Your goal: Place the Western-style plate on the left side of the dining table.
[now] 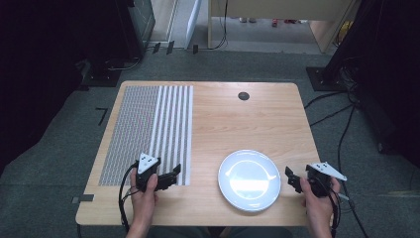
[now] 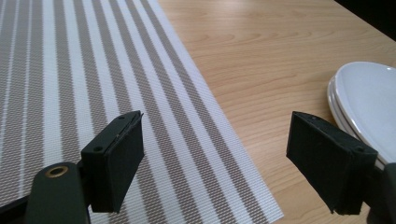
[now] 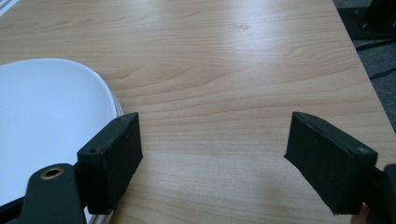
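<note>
A white plate [image 1: 249, 178] lies on the wooden table [image 1: 237, 124] near its front edge, right of centre. Its rim looks doubled, as of two stacked plates [image 2: 369, 102]. A grey and white striped placemat [image 1: 148, 131] covers the table's left part. My left gripper [image 1: 174, 176] is open over the placemat's front right corner [image 2: 243, 186], its jaws wide apart and holding nothing. My right gripper [image 1: 292, 180] is also open, just right of the plate [image 3: 46, 121] and above bare wood, with the left jaw close to the rim. A hand holds each gripper.
A small black round grommet [image 1: 243, 96] sits in the table top near the far edge. Bare wood lies between the placemat and the plate and behind the plate. Cables [image 1: 341, 129] and dark equipment stand on the carpet around the table.
</note>
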`<action>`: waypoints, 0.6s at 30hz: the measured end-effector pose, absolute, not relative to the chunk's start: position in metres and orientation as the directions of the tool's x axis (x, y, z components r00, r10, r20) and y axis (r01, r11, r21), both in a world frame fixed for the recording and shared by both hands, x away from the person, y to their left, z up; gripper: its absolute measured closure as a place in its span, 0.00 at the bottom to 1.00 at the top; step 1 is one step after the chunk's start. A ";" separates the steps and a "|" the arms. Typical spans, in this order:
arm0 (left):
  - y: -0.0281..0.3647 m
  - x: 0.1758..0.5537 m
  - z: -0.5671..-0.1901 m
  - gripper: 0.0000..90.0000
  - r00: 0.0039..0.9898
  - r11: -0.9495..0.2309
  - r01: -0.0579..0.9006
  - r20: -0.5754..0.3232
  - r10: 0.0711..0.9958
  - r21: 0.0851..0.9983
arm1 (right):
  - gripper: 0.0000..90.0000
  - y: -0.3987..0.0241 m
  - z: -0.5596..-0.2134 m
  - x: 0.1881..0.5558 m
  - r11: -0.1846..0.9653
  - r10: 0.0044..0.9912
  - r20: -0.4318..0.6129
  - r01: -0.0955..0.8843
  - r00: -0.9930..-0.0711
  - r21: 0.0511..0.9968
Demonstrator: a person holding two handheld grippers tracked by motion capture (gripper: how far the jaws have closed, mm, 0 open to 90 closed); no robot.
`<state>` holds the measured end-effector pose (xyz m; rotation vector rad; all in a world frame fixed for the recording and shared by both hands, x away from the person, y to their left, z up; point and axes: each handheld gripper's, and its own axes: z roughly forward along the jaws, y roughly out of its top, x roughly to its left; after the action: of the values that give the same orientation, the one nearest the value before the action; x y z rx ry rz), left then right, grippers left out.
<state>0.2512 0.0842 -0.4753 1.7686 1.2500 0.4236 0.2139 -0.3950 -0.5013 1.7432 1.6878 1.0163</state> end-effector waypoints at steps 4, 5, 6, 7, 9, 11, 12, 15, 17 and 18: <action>0.073 0.253 -0.475 0.21 0.448 -0.094 0.568 -0.212 0.868 0.817 | 0.21 -0.394 -0.502 0.214 -0.099 0.985 0.166 0.608 -0.054 0.788; 0.071 0.253 -0.475 0.21 0.453 -0.097 0.569 -0.213 0.866 0.817 | 0.21 -0.393 -0.502 0.214 -0.098 0.985 0.166 0.608 -0.056 0.788; 0.068 0.253 -0.476 0.21 0.457 -0.098 0.569 -0.215 0.863 0.817 | 0.21 -0.392 -0.502 0.214 -0.097 0.984 0.166 0.606 -0.058 0.790; 0.065 0.254 -0.476 0.21 0.461 -0.100 0.568 -0.215 0.861 0.817 | 0.22 -0.392 -0.502 0.214 -0.099 0.984 0.167 0.607 -0.057 0.789; 0.057 0.254 -0.476 0.21 0.473 -0.105 0.569 -0.220 0.853 0.815 | 0.23 -0.390 -0.501 0.214 -0.101 0.984 0.167 0.603 -0.055 0.791; 0.054 0.254 -0.477 0.21 0.480 -0.112 0.570 -0.219 0.850 0.814 | 0.24 -0.390 -0.501 0.214 -0.101 0.984 0.167 0.603 -0.054 0.791; 0.050 0.254 -0.478 0.21 0.485 -0.116 0.571 -0.220 0.846 0.813 | 0.24 -0.390 -0.501 0.214 -0.101 0.985 0.166 0.601 -0.054 0.793; 0.043 0.252 -0.481 0.21 0.500 -0.129 0.575 -0.222 0.837 0.808 | 0.28 -0.389 -0.502 0.213 -0.100 0.985 0.164 0.594 -0.055 0.798; 0.039 0.251 -0.483 0.21 0.508 -0.135 0.576 -0.223 0.832 0.806 | 0.31 -0.387 -0.502 0.214 -0.100 0.985 0.165 0.592 -0.057 0.800; 0.037 0.251 -0.485 0.21 0.510 -0.139 0.578 -0.224 0.830 0.804 | 0.31 -0.387 -0.502 0.214 -0.100 0.985 0.165 0.592 -0.057 0.800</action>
<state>0.2507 0.0370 -0.4845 1.8311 1.1725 0.3432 0.2136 -0.3873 -0.5022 1.7256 1.6786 1.0323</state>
